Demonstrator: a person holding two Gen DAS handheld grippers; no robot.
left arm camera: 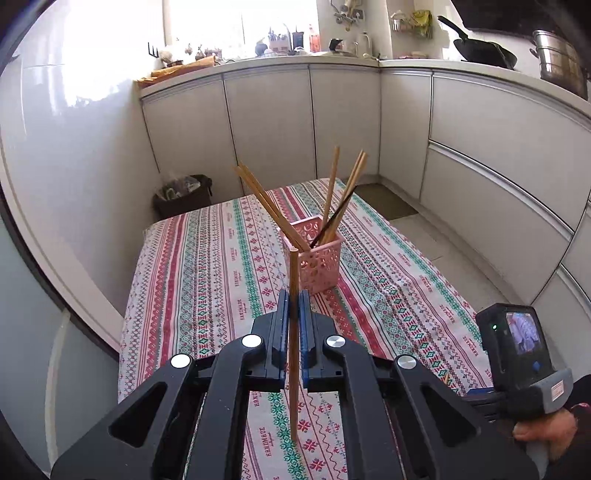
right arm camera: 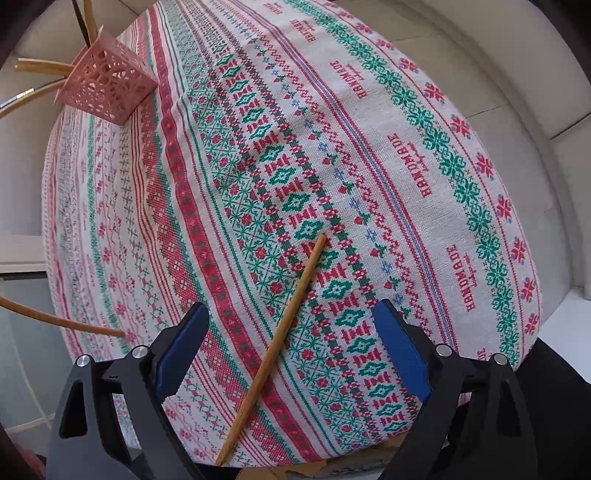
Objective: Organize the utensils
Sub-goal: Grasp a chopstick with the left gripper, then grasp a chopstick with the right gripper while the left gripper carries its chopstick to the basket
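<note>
Jaws apart astride flat chopstick (right arm camera: 275, 347), untouched.

Light source: daylight from a window (left arm camera: 240, 22) above the far counter, blown out to white.
Glare: broad sheen on the glossy white wall panel (left arm camera: 62, 92) at left; small highlights on the steel pot (left arm camera: 559, 61).
Brightness: both views well lit; colours of the tablecloth (right arm camera: 332, 166) clear.
Shadows: soft and faint; a thin one beside the chopstick (right arm camera: 280, 332) lying on the cloth.
Distortion: strong fisheye; cabinets (left arm camera: 480, 147) bow, cloth bulges like a dome.
Edges: dark vignette in the corners.
Focus: centre sharp; rim details soft, countertop clutter indistinct.
</note>
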